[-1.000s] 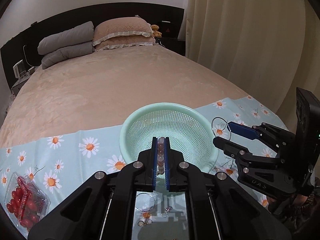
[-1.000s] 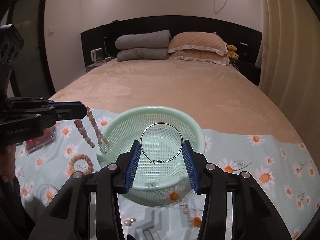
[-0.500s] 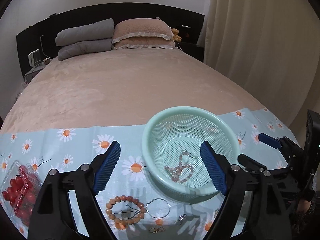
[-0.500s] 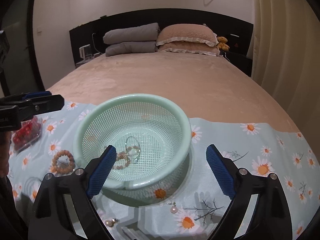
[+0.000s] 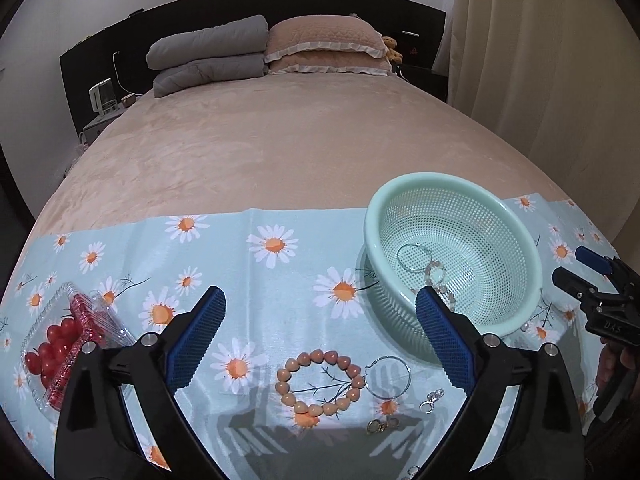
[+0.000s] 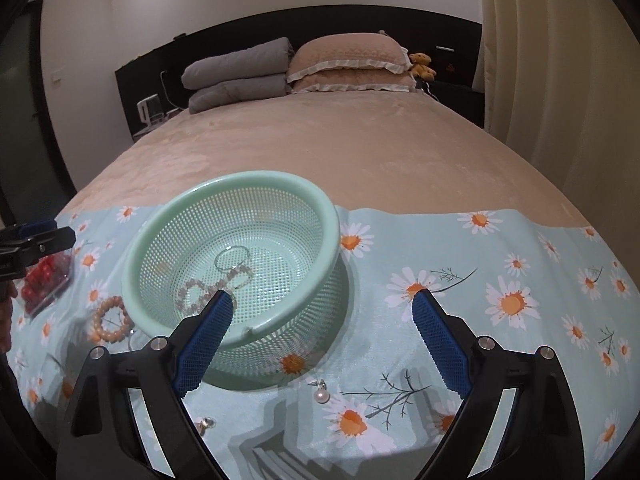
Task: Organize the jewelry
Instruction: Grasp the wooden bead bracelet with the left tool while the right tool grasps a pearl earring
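Left wrist: peach heart-bead bracelet [image 5: 320, 384], closed loop.

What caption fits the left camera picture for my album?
Open left claw above a peach bead bracelet and silver hoop, beside the green basket holding jewelry.

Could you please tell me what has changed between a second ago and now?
Both grippers let go: the left gripper dropped its bead strand and the right gripper its silver hoop into the green basket; jaws have just been opening, nothing between them. The orange bracelet stayed on the daisy cloth.
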`<state>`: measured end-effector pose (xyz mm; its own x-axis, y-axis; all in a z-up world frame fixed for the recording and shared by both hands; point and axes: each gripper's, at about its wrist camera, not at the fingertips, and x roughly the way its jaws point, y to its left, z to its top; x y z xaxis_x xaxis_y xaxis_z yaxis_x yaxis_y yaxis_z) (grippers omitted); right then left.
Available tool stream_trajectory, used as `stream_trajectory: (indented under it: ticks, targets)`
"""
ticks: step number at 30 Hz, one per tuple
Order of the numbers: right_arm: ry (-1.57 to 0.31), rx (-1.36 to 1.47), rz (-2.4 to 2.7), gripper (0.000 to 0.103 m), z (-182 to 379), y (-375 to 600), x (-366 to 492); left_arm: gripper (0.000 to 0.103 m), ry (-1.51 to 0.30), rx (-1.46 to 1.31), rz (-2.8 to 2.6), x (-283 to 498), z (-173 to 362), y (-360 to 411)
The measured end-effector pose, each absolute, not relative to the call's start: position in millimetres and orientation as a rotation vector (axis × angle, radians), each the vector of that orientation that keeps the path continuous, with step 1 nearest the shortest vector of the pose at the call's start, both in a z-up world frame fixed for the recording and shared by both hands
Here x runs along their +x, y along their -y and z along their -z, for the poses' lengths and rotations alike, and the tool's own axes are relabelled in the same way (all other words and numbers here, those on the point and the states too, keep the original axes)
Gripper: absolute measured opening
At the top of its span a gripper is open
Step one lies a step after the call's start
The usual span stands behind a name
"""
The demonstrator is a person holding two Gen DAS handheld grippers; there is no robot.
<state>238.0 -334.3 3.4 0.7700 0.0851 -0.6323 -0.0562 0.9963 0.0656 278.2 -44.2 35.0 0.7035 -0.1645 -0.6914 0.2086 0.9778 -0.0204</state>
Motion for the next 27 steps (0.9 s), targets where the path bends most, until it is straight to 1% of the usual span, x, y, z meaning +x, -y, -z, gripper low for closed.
stream_trajectory:
  ticks: [11,20,24,27]
  targets:
    - [-0.742,0.047,-0.052,0.087,11.9,332.3,232.5,0.094,-0.873,0.068,0.204,274.1,2.3,32.2]
    - [-0.862,0.072,-0.032,0.086,53.7,331.4,235.6,0.094,-0.970,0.066,0.179,275.4,43.8,25.4]
    - [-0.889,0.072,-0.041,0.086,62.5,329.1,240.4,0.094,-0.997,0.069,0.174,276.1,56.4,24.4]
    - [-0.907,0.064,-0.045,0.083,69.3,327.3,245.2,0.094,-1.013,0.075,0.177,276.0,65.0,25.7]
